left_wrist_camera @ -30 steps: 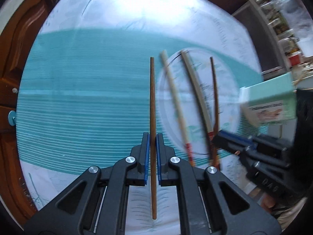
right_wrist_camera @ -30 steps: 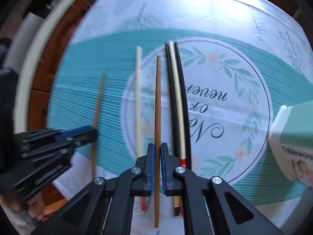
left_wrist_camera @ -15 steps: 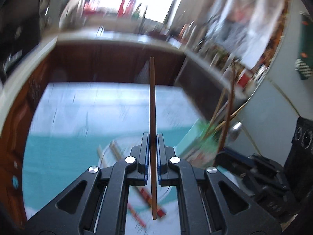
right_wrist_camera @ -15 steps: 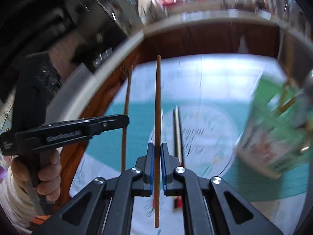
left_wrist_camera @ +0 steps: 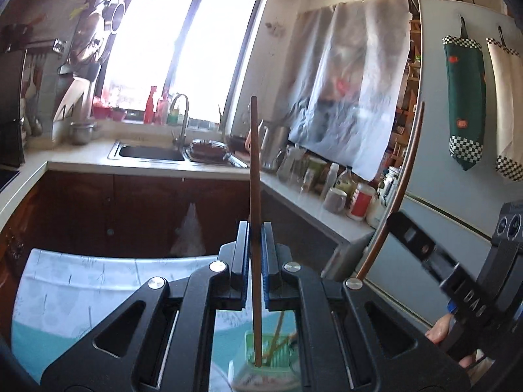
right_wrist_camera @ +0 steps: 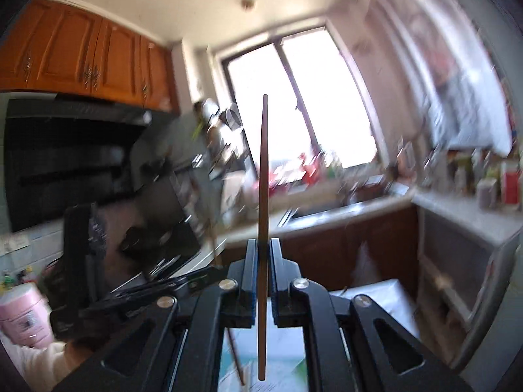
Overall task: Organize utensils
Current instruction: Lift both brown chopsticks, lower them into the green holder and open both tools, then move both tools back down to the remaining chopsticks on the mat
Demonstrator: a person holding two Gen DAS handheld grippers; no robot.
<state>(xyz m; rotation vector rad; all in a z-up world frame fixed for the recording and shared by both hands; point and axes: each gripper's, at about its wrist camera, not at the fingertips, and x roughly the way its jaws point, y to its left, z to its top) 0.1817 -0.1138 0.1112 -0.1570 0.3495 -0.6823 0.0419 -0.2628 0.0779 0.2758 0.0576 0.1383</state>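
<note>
Both your grippers are clamped on a brown chopstick each: left gripper (left_wrist_camera: 255, 271) has its chopstick (left_wrist_camera: 255, 196) standing up over the green holder (left_wrist_camera: 261, 356) near the bottom, right gripper (right_wrist_camera: 263, 281) with its chopstick (right_wrist_camera: 263, 179) alongside. Risk is the thin sticks pivoting in the pads, missing the holder, or clashing with each other.

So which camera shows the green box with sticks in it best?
The left wrist view: the green box sits sharp under the left gripper, sticks poking out. The right wrist view shows only a blurry green edge beneath its gripper.
</note>
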